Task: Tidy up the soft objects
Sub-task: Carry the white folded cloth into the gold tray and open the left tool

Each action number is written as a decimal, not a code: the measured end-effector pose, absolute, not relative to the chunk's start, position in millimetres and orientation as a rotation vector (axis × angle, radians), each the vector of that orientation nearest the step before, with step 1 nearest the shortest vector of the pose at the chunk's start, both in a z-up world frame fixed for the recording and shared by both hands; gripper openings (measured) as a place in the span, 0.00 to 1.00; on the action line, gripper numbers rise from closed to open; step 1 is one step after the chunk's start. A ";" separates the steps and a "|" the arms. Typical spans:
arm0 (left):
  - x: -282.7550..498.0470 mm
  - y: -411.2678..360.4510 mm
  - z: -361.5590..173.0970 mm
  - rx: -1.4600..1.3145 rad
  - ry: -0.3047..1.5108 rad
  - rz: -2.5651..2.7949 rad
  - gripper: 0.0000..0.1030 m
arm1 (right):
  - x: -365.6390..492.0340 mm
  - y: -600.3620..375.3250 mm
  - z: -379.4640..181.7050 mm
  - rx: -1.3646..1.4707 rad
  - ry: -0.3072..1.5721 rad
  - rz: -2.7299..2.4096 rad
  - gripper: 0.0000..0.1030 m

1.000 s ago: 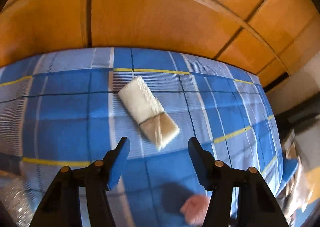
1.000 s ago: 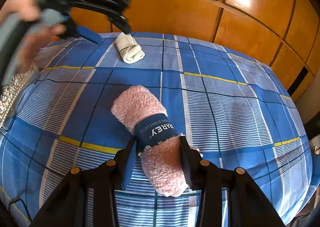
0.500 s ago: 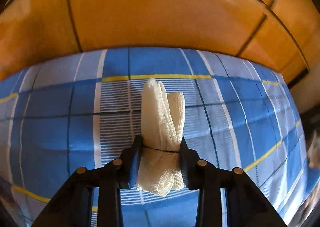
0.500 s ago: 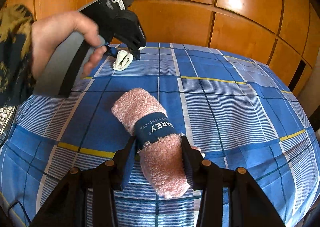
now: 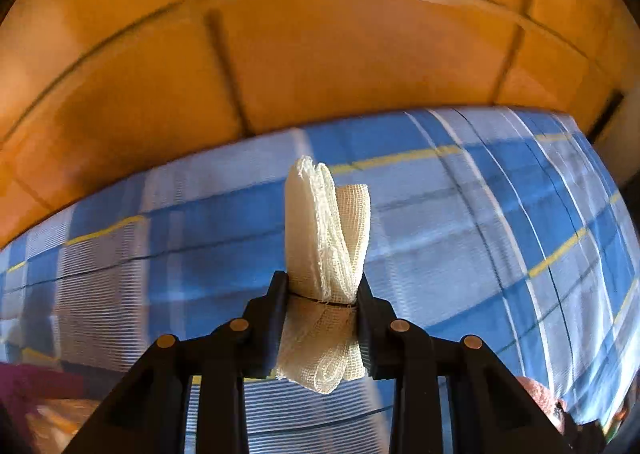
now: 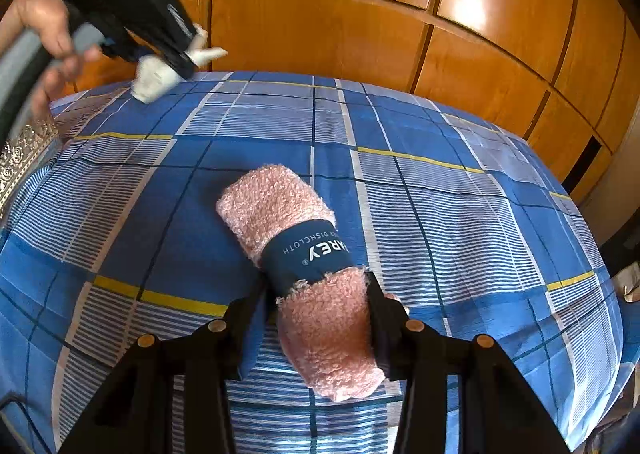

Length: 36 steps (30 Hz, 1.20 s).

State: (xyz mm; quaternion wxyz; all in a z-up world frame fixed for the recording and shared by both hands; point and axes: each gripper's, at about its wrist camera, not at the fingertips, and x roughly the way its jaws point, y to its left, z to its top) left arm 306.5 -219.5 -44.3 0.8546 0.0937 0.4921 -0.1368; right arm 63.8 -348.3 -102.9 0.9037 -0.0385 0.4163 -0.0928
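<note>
White gauze roll [image 5: 326, 254] now in L gripper [image 5: 322, 318], off bedsheet [image 5: 460, 246].

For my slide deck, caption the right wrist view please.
Right gripper clamps a pink rolled dishcloth on the blue plaid bedsheet.

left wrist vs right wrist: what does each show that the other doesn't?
Left wrist only: close-up of the left tool shut on the white gauze cloth roll, its mesh weave and the thin band around its middle.

Right wrist only: the right tool closed around the pink fluffy dishcloth roll, its navy label, and the person's hand.

Both: blue plaid bedsheet, orange wooden wardrobe panels, the gauze roll.
</note>
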 end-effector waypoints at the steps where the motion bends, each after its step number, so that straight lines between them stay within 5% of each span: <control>1: 310.5 -210.3 -37.6 0.183 1.029 -0.268 0.31 | 63.8 -347.9 -103.3 -0.081 0.860 -0.193 0.44; 14: 309.3 -0.5 86.0 -0.047 0.855 -0.025 0.31 | 68.6 -341.4 -103.2 -0.123 0.895 -0.235 0.43; 25: 216.2 136.8 92.1 -0.174 0.735 0.024 0.31 | 72.3 -337.4 -102.8 -0.133 0.920 -0.281 0.43; 36: 136.3 173.6 76.9 -0.219 0.653 0.020 0.32 | 75.7 -330.2 -102.9 -0.172 0.937 -0.330 0.43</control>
